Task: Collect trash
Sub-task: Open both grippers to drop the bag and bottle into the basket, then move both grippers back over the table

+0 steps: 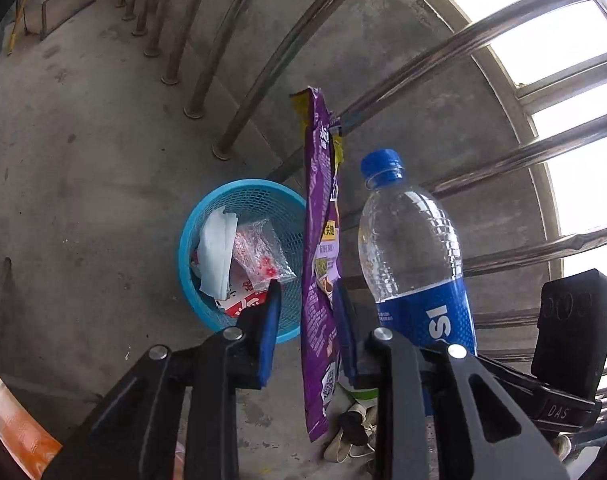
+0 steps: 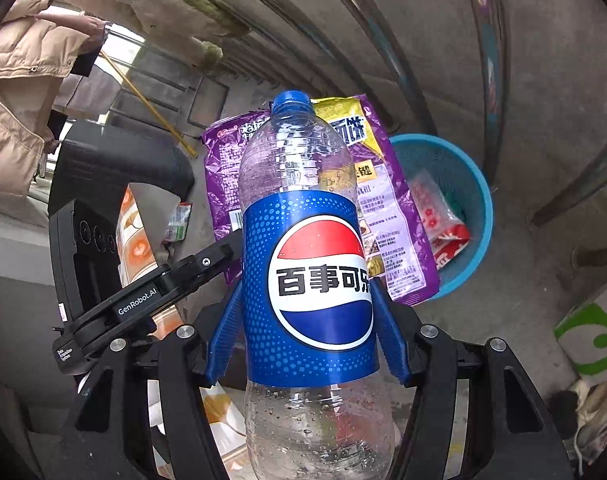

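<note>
A purple snack bag [image 1: 318, 240] hangs edge-on between the blue pads of my left gripper [image 1: 307, 286]. The jaws stand open and a gap shows between the left pad and the bag. Just below and to the left stands a blue mesh basket [image 1: 243, 183] holding a white tissue, a clear plastic packet and a red-and-white wrapper. My right gripper [image 2: 309, 320] is shut on an empty clear cola bottle [image 2: 303, 160] with a blue label and cap, held upright. Behind the bottle, the purple bag [image 2: 395, 216] hangs over the basket [image 2: 485, 208]. The bottle [image 1: 411, 248] also stands right of the bag.
Steel railing bars [image 1: 287, 52] curve over the concrete floor behind the basket. A sleeve of a person's beige jacket [image 2: 19, 80] is at the far left. An orange-patterned paper bag [image 2: 137, 236], a green carton [image 2: 179, 224], a green-and-white bag [image 2: 591, 340] and shoes [image 1: 351, 432] lie around.
</note>
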{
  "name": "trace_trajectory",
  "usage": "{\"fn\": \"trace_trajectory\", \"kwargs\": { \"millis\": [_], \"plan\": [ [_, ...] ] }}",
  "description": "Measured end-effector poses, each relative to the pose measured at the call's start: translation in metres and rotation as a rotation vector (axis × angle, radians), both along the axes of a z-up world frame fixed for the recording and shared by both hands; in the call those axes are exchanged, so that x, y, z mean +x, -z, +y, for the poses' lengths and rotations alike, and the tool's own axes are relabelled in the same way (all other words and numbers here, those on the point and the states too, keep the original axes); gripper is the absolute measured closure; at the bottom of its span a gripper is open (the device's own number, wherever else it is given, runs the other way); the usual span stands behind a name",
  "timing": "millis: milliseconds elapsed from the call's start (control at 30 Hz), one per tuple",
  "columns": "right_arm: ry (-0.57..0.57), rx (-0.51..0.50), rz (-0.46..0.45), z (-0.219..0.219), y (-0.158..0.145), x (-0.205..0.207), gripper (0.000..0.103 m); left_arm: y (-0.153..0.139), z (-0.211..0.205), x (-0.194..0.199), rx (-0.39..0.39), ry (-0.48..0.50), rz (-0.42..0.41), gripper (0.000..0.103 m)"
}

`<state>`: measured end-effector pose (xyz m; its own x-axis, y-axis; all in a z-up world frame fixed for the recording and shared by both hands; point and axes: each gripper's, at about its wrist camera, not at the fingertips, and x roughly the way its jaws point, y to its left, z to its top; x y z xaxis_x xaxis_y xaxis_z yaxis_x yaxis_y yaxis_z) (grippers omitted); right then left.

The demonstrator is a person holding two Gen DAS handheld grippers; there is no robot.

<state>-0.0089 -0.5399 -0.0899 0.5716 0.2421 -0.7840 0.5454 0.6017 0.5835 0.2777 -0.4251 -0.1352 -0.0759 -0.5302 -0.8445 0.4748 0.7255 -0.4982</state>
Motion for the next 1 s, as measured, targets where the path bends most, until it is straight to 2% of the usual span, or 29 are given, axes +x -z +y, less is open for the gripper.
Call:
{"fn": "trace_trajectory", "kwargs": {
  "millis": [67, 133, 200, 267, 333, 467, 700, 833, 1000],
  "plan": [
    [0.019, 0.040, 0.054, -0.014, 0.037, 0.018, 0.036, 0.020, -0.004, 0.009, 0.064, -0.031, -0.028, 0.055],
    [0.036, 0.029, 0.140, -0.026, 0.076, 0.035, 0.038, 0.025, -0.001, 0.014, 0.106, -0.027, -0.051, 0.055],
    [0.097, 0.015, 0.210, -0.037, 0.103, 0.038, 0.038, 0.014, 0.012, 0.014, 0.084, -0.029, -0.070, 0.055],
    [0.143, 0.046, 0.205, -0.044, 0.110, 0.034, 0.038, -0.007, 0.027, 0.013, 0.068, -0.025, -0.115, 0.055],
    [0.155, 0.046, 0.172, -0.044, 0.099, 0.026, 0.038, -0.032, 0.045, 0.013, 0.039, -0.031, -0.165, 0.055],
    [0.147, -0.022, 0.113, -0.044, 0.059, 0.012, 0.038, -0.081, 0.082, 0.010, -0.003, -0.070, -0.280, 0.054],
    [0.102, -0.135, 0.019, -0.032, 0.007, -0.001, 0.038, -0.158, 0.174, -0.020, -0.102, -0.174, -0.449, 0.044],
    [-0.005, -0.211, -0.069, 0.006, -0.025, 0.013, 0.038, -0.185, 0.245, -0.049, -0.109, -0.271, -0.534, 0.042],
    [-0.231, -0.275, -0.172, 0.081, -0.070, 0.048, 0.038, -0.192, 0.329, -0.089, -0.060, -0.397, -0.608, 0.042]
  ]
}}
